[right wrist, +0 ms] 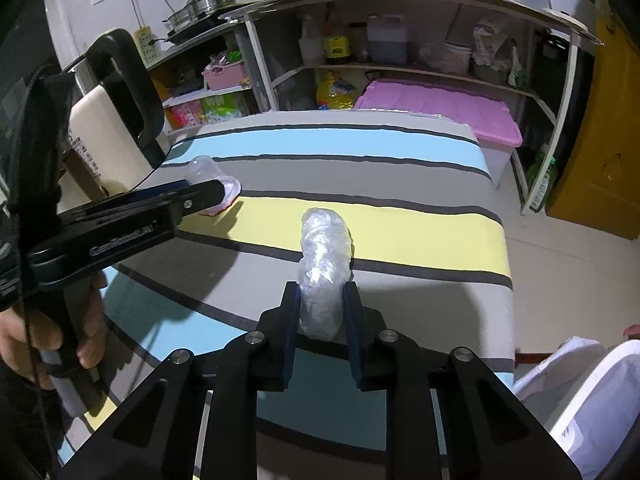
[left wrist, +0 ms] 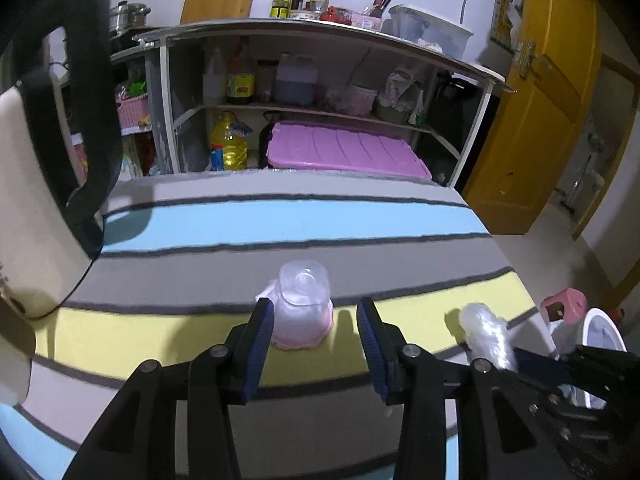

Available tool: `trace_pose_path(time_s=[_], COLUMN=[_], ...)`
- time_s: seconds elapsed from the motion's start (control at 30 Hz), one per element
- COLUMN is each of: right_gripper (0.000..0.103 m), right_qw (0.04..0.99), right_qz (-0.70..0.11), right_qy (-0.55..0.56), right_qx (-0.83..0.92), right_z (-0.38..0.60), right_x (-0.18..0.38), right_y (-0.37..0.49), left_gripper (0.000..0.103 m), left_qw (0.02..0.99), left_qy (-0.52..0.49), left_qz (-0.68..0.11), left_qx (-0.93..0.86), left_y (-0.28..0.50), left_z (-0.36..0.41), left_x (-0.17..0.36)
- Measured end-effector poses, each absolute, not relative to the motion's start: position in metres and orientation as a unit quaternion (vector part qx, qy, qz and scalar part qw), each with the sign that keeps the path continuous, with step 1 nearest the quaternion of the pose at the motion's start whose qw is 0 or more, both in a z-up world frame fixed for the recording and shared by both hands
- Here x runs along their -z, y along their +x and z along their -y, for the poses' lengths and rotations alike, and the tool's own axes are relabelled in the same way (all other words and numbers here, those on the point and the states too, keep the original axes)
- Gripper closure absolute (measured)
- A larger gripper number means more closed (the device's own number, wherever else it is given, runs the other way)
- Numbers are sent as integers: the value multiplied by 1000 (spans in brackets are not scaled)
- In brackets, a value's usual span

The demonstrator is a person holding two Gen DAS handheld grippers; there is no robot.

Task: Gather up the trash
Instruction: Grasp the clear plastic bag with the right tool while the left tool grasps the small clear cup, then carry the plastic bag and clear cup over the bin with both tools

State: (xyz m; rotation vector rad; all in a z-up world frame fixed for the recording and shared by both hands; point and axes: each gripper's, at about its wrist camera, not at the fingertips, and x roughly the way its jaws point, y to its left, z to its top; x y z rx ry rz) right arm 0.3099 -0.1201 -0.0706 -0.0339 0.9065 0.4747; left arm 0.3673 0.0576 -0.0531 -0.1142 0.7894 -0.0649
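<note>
A clear plastic cup with a pink lid lies on its side on the striped table. My left gripper is open, its fingers on either side of the cup without pressing it. The cup also shows in the right wrist view, partly behind the left gripper. My right gripper is shut on a crumpled clear plastic wrap, which rests on the table. The wrap also shows in the left wrist view, held by the right gripper.
A cream electric kettle with a black handle stands at the table's left. A white bin with a liner stands on the floor to the right of the table. A shelf unit with bottles and a pink-lidded box is behind the table.
</note>
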Motion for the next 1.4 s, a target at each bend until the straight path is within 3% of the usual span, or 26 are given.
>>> trace_pose_path(time_s=[0.1,0.17,0.53,1.4], right_gripper=[81,81,81,81], right_qw=[873,874,880,899], right_qz=[-430,-429,-421,-375], right_qy=[-14,-12,0,16], right_qx=[-228,-227,-221,-224], right_z=[121,122,135,177], right_x=[68,68,62,11], right_y=[309,309,300,181], left_gripper=[63,74,75,74], left_qw=[920,920,928,936], left_qy=[-58,-55,-51,-67], left_qz=[-386,-388,-369,-332], left_qx=[26,22,31,94], left_y=[374,378,356,192], left_z=[-57,-56,-48,16], left_x=[55,56,41,-21])
